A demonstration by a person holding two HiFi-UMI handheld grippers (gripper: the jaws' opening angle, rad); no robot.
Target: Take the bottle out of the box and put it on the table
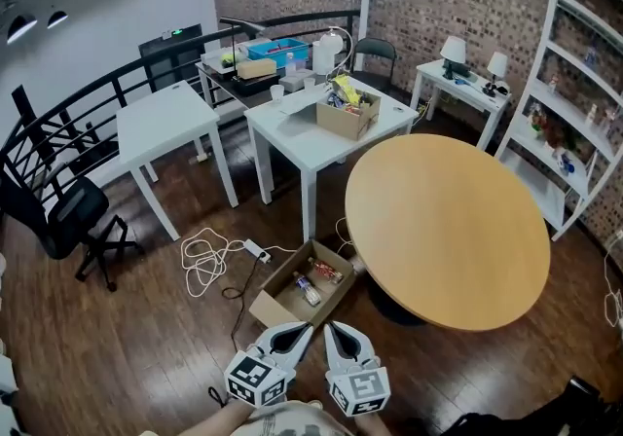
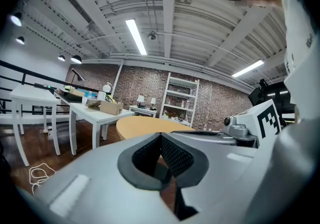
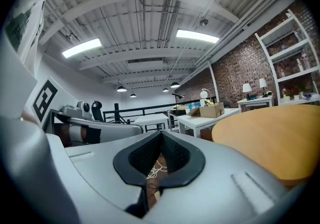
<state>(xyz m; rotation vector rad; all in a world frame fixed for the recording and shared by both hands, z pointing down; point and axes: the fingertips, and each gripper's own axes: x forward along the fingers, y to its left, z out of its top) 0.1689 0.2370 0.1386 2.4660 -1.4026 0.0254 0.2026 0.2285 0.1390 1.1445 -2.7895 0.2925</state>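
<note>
The left tool (image 1: 306, 327) and the right tool (image 1: 330, 326) sit side by side at the near edge of the head view. Each has its jaws pressed together with nothing between them. Just beyond their tips an open cardboard box (image 1: 274, 306) stands on the wooden floor (image 1: 146, 346). The bottle (image 1: 308, 290) lies inside it, next to another packaged item (image 1: 326, 272). To the right of the box is the round wooden worktop (image 1: 448, 230). A white cable (image 1: 204, 261) is coiled on the floor to the box's left.
</note>
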